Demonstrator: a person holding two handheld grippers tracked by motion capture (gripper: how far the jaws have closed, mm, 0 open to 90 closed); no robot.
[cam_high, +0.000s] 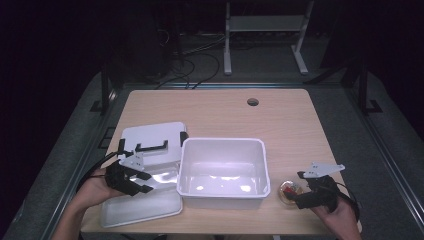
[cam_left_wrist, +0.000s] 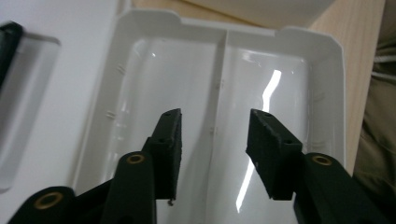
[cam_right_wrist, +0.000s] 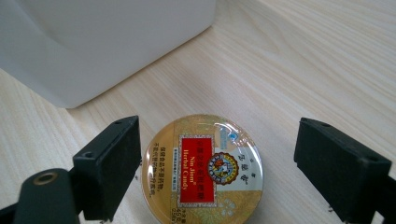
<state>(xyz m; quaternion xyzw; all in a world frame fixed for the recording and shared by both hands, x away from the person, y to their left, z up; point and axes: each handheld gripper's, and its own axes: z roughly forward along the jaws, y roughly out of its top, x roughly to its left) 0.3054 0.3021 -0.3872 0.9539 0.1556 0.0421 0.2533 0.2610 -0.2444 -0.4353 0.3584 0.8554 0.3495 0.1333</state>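
Two grippers, one per hand. Left gripper (cam_high: 145, 182) hangs over the white tray (cam_left_wrist: 327, 56), a shallow two-compartment insert lying at the table's (cam_high: 280, 115) near left corner; jaws stand apart with nothing between them, pads off the plastic, so released. The tray's near end is cut off behind the jaws in the left gripper view, and glare streaks blur its floor.

Right gripper (cam_high: 294, 192) sits at the near right, jaws wide on either side of the candy tin (cam_right_wrist: 203, 170) without touching it; released too. One tin, round, gold with a red label, flat on the wood just beside the white bin's (cam_high: 220, 145) right wall. Its near edge is cut off at the bottom of the right gripper view; in the high view the tin (cam_high: 289, 190) is small and partly hidden by the gripper. Small print on the label is mostly unreadable.

One white bin, open-topped, centre of the table. One white lid (cam_high: 150, 137) with a black handle (cam_high: 151, 147) and black clips lies left of the bin, beyond the tray; the left gripper's plate covers part of it. How many clips, cannot tell. One cable hole (cam_high: 253, 102) at the table's far side. Background is dark; a white frame (cam_high: 265, 22) and floor cables are barely legible.
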